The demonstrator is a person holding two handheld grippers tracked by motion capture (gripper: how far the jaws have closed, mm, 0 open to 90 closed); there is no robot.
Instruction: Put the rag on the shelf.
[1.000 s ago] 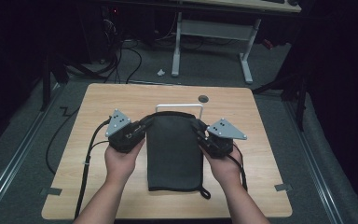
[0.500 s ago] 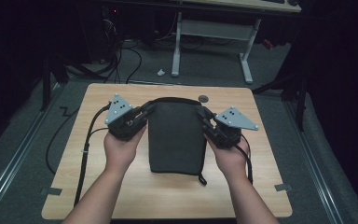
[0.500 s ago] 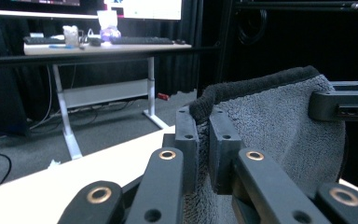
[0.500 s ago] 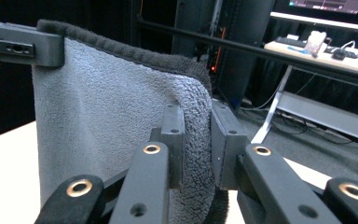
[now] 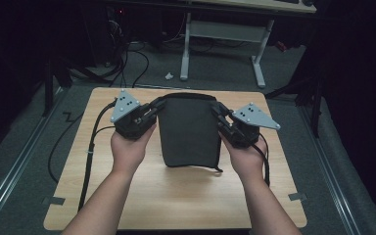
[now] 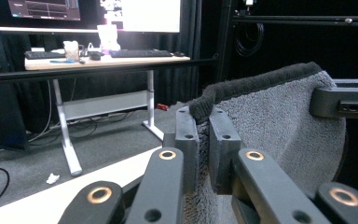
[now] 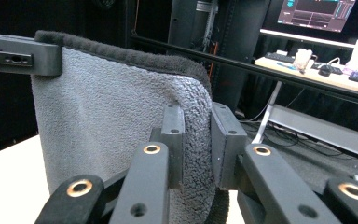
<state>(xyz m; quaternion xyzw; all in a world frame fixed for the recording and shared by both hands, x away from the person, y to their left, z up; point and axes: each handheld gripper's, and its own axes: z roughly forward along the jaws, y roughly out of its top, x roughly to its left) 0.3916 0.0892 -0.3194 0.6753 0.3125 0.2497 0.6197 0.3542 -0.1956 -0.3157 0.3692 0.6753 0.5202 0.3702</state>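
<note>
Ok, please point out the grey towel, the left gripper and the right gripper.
grey towel [image 5: 188, 129], high view, middle of the hanging cloth.
left gripper [image 6: 204, 140], left gripper view, between its tips, shut on a top corner.
right gripper [image 7: 198, 135], right gripper view, between its tips, on the other corner.

The towel [image 6: 279, 126] was grey terry cloth, nubbly and matt, with a darker plush hem. The jaws looked like matt black plastic with brass-coloured rivets. The tabletop [image 5: 176, 196] was pale, smooth wood grain.
</note>
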